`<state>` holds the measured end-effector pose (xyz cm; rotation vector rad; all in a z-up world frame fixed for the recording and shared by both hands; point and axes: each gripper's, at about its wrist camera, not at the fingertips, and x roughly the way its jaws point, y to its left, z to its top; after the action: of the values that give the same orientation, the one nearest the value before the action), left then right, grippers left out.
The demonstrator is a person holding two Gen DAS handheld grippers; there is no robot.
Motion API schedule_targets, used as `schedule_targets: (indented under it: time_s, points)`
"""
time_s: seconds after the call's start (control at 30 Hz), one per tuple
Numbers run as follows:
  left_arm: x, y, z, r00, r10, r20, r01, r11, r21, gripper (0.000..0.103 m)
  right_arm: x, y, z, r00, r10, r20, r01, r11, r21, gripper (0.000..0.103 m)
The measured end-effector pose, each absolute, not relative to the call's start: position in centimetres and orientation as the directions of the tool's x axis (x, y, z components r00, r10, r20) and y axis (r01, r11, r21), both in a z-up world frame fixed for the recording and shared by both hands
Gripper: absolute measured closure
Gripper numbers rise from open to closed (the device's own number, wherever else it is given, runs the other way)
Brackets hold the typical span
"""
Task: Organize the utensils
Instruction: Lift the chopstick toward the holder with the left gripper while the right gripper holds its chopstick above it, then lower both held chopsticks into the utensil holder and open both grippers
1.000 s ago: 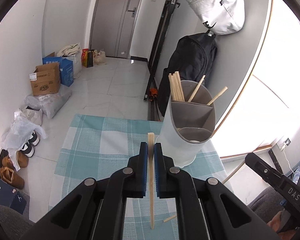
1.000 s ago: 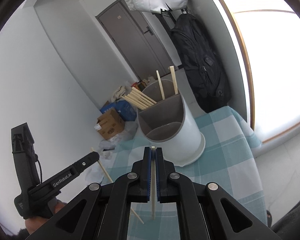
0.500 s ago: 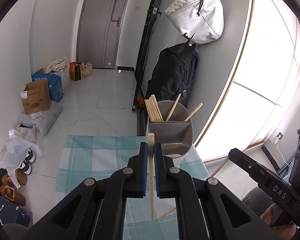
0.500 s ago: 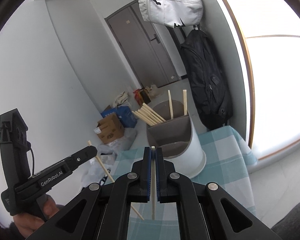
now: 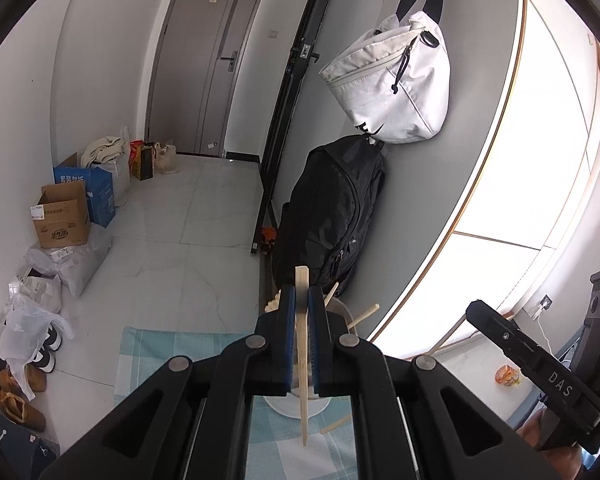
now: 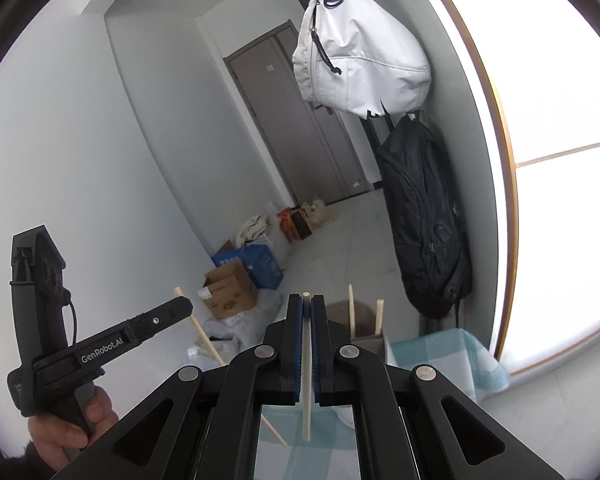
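Left gripper [image 5: 301, 300]: blue-padded jaws stood narrow, clamped on one wooden chopstick [image 5: 302, 360]. The stick ran upright through the pads, its blunt end poking above the fingertips and its thin end hanging below over the checked tablecloth [image 5: 172, 346]. Right gripper [image 6: 307, 312]: jaws likewise narrow, pinching a second, paler chopstick [image 6: 307, 380], also upright, tip down over the cloth.

Utensil holder [image 5: 340, 312], grey inside with a white base, sat on the tablecloth directly behind the left gripper's fingers, mostly hidden by them. Its position relative to the cloth's edges could not be determined. Several chopsticks [image 5: 363, 315] stuck out of its rear compartments, leaning right. In the right wrist view only the holder's grey rim [image 6: 366, 336] showed just right of the fingers, with two sticks standing in it.

One loose chopstick [image 5: 336, 424] lay on the cloth just beside the holder's base.

Each gripper appeared in the other's view: left gripper at left, held by a hand [image 6: 66, 432]; right gripper at lower right.
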<state>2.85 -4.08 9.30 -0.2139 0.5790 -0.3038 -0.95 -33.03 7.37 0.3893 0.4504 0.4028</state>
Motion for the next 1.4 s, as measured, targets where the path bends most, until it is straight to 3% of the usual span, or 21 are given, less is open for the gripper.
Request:
schedule_targets:
  time_s: [0.37, 0.6, 1.4]
  points:
    - [7.5, -5.5, 12.0, 0.814, -0.353, -0.461, 0.237, 0.927, -0.292, 0.101, 5.1, -33.8, 11.2, 0.851, 0.418, -0.317, -0.282, 0.874, 0.395, 0.100]
    - [10.2, -5.9, 11.0, 0.813, -0.347, -0.467, 0.223, 0.927, -0.301, 0.101, 7.9, -33.7, 11.4, 0.858, 0.400, -0.322, -0.288, 0.894, 0.344, 0.100]
    - [12.1, -6.3, 4.6, 0.750, -0.394, -0.531, 0.254, 0.913, -0.318, 0.101, 13.6, -29.9, 5.1, 0.732, 0.476, -0.487, -0.389, 0.879, 0.276, 0.100]
